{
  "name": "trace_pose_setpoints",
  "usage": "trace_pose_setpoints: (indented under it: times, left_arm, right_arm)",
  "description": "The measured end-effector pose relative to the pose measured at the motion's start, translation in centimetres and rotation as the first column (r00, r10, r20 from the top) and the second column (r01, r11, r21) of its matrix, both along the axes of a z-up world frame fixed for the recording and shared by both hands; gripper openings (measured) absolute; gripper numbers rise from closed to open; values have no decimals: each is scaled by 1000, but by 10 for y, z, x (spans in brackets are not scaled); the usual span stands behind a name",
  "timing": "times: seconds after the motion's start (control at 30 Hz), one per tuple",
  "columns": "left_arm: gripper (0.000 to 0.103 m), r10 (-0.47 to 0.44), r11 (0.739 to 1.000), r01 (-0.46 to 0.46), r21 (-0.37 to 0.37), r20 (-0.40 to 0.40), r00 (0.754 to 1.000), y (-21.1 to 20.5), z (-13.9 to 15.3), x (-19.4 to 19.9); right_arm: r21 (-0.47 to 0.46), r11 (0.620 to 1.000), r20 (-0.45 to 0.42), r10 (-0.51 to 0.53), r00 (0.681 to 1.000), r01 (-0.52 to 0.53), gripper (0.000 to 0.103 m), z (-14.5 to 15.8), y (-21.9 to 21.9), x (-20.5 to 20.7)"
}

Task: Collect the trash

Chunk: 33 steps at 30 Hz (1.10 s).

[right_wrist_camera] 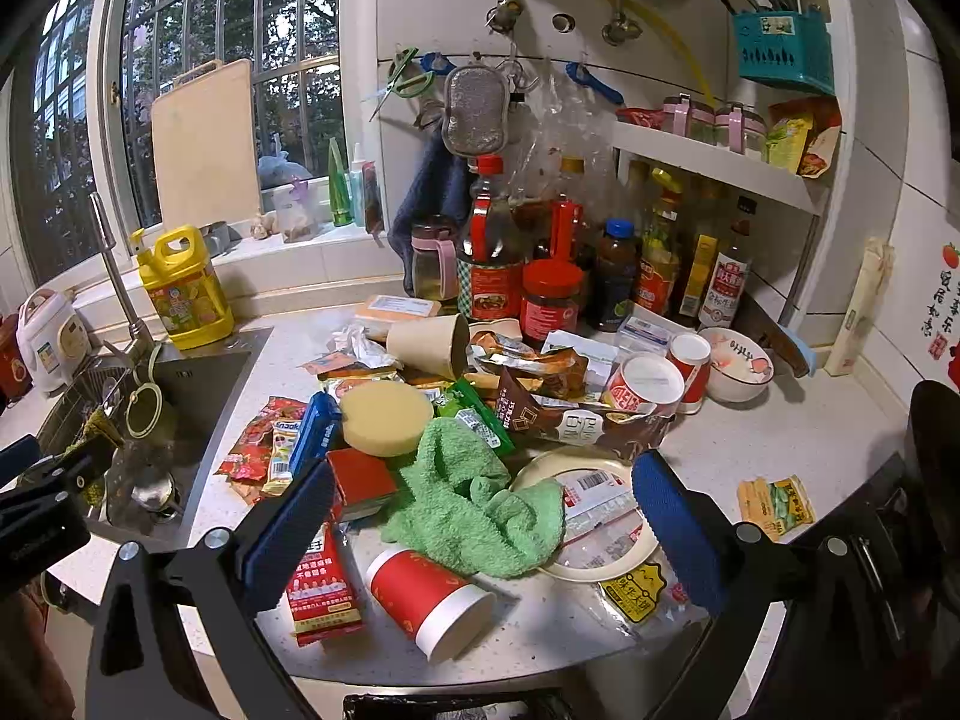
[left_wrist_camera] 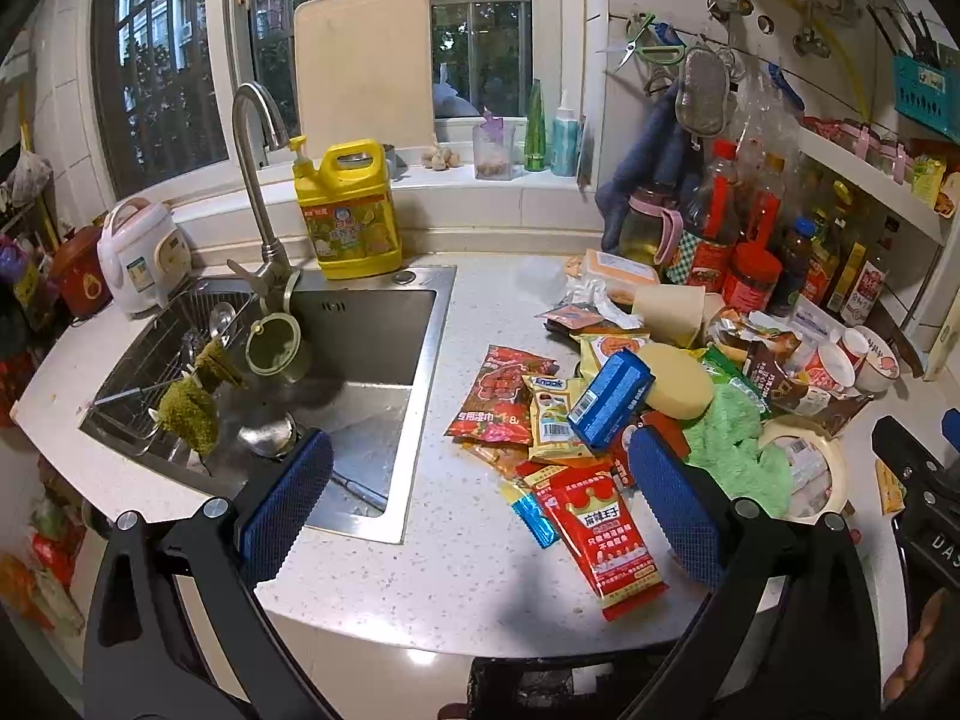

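A heap of trash covers the white counter (left_wrist_camera: 468, 570): red snack wrappers (left_wrist_camera: 603, 546), a blue packet (left_wrist_camera: 609, 399), a tipped red paper cup (right_wrist_camera: 429, 600), a brown cup (right_wrist_camera: 429, 343) and a brown wrapper (right_wrist_camera: 576, 420). A green cloth (right_wrist_camera: 474, 504) and a yellow sponge (right_wrist_camera: 384, 417) lie among them. My left gripper (left_wrist_camera: 480, 507) hangs open above the counter's front edge, just left of the wrappers, holding nothing. My right gripper (right_wrist_camera: 483, 537) is open too, over the cloth and red cup, and empty. A black bag rim (right_wrist_camera: 456, 707) shows at the bottom of both views.
A steel sink (left_wrist_camera: 354, 360) with tap and rack lies left of the heap, a yellow detergent jug (left_wrist_camera: 351, 210) behind it. Sauce bottles and jars (right_wrist_camera: 552, 294) crowd the back right under a shelf. A white bowl (right_wrist_camera: 735, 363) and a plate (right_wrist_camera: 600, 564) sit on the counter.
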<state>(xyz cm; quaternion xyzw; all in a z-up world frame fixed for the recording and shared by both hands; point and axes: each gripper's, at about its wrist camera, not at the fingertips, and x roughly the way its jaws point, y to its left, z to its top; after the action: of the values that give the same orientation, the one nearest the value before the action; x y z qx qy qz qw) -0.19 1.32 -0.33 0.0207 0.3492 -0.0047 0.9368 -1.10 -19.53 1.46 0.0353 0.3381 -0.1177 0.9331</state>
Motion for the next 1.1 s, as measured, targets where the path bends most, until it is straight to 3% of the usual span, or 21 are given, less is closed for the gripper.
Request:
trace_pose_setpoints:
  times: [1.1]
  left_arm:
    - [96,6,1000,-6,-2,-5,1000,-8,0,3]
  right_arm:
    - [0,1000,1,0,1000,0,98,0,1,-1]
